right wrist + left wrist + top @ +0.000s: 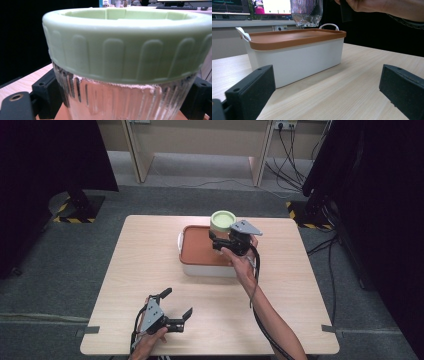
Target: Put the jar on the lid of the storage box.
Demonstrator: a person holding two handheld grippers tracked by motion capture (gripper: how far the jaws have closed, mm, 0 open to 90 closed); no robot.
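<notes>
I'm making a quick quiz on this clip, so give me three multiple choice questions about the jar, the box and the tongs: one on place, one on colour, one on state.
1. Where is the jar?
A. above the box
B. on the floor
C. beside the left tongs

2. What colour is the box lid?
A. blue
B. brown-orange
C. black

3. How are the left tongs?
A. shut on the jar
B. shut on the box
C. open, holding nothing

Answers:
1 A, the right tongs hold it over the lid.
2 B, plain in the left gripper view.
3 C, the jaws stand wide apart over bare table.
</notes>
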